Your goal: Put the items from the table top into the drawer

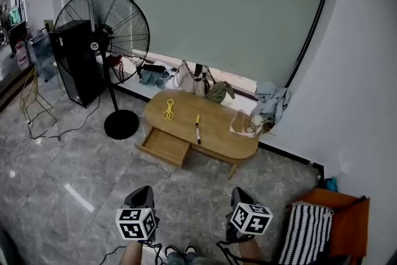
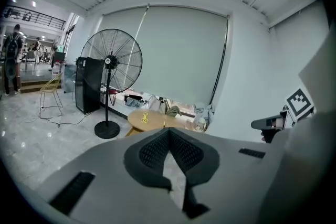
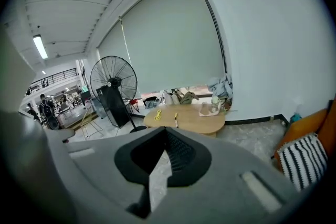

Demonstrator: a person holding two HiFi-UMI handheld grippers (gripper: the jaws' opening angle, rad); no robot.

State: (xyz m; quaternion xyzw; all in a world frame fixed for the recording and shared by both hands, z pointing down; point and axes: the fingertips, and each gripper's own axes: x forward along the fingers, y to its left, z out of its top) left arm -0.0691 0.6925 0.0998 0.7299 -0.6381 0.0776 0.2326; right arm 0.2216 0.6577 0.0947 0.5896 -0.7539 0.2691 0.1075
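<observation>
An oval wooden table (image 1: pixel 214 133) stands some way ahead on the grey floor, and its drawer (image 1: pixel 164 146) is pulled open at the front left. On the top lie a yellow looped item (image 1: pixel 169 109), a black and yellow pen (image 1: pixel 198 129) and a clear pinkish container (image 1: pixel 244 124) with small things in it. My left gripper (image 1: pixel 141 190) and right gripper (image 1: pixel 240 193) hang low near my feet, far short of the table. Both are shut with nothing between the fingers. The table (image 2: pixel 152 119) (image 3: pixel 190 117) shows small beyond the jaws in each gripper view.
A tall pedestal fan (image 1: pixel 102 40) and a black cabinet (image 1: pixel 77 62) stand left of the table. Bags and clothes (image 1: pixel 198 80) lie along the window ledge behind it. An orange chair with a striped cushion (image 1: pixel 307 231) is at my right, a wire chair (image 1: pixel 32 99) at the far left.
</observation>
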